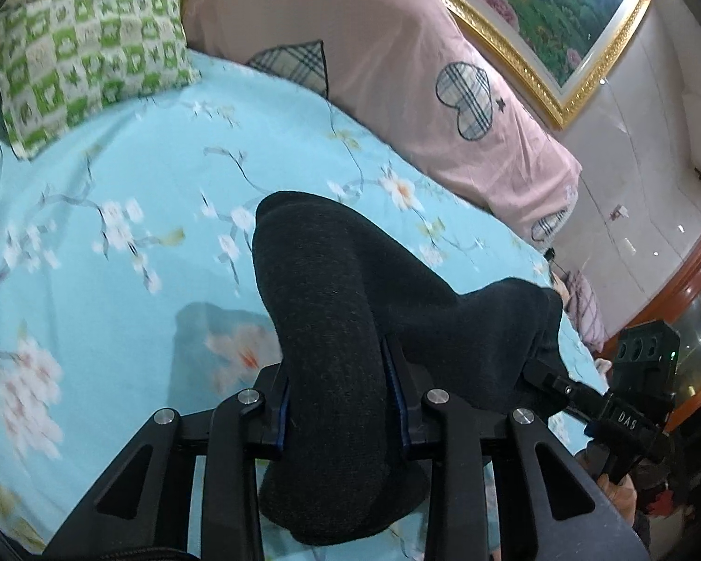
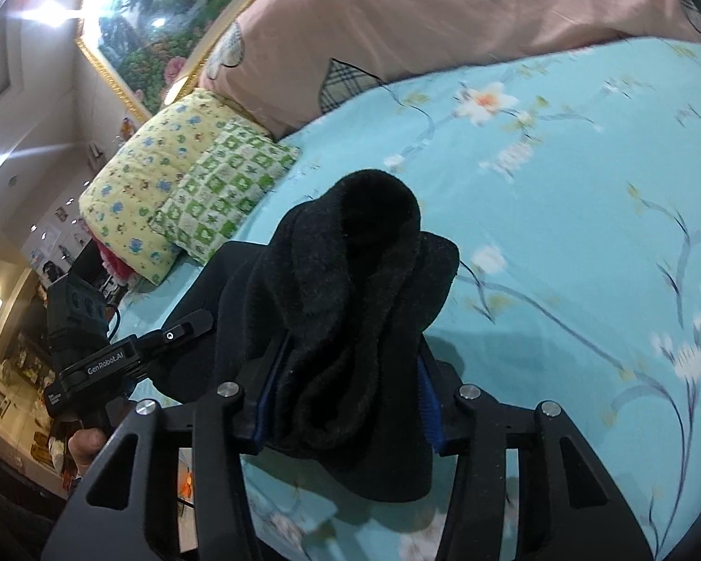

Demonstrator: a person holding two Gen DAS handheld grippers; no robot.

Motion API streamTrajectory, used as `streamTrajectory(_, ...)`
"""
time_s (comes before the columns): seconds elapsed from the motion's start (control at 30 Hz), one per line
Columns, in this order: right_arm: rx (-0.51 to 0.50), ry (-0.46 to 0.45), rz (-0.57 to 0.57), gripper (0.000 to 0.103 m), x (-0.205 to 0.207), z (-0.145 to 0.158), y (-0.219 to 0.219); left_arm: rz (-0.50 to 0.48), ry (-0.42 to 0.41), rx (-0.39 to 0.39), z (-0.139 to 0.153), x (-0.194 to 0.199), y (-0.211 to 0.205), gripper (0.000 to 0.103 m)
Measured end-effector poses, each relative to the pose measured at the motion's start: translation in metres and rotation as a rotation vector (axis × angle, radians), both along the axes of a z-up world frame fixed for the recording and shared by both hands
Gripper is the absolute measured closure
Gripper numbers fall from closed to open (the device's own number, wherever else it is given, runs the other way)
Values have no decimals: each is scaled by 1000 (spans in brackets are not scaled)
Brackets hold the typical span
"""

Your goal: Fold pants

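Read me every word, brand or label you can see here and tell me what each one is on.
"DAS": on the black right gripper, seen from the left wrist.
"GenRobot.AI": on the black left gripper, seen from the right wrist.
A small white label lower on that left gripper's body: too small to read.

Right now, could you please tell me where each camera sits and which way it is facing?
Left wrist: on the left gripper, looking along its fingers at the dark pants clamped between them, over the blue floral sheet; the right gripper shows at right.
Right wrist: on the right gripper, clamping pants; a hand holds the left gripper.
Shared: pants, sheet, green checked pillow, pink quilt.
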State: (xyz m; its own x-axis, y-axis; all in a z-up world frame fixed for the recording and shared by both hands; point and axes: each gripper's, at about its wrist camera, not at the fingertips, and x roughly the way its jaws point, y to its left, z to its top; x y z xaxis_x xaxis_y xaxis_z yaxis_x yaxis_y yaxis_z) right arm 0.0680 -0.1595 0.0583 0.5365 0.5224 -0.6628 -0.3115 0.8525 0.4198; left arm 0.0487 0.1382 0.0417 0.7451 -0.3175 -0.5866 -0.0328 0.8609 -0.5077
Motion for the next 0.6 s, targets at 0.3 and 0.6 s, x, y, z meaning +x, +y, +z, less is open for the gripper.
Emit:
streamTrajectory(0.3,1,-33,87,53,59,6,41,86,-22,52,11,29,43,72)
streamTrajectory(0.6,-10,0,139,53,115,-11,75,145,-8,76,4,55,75,72)
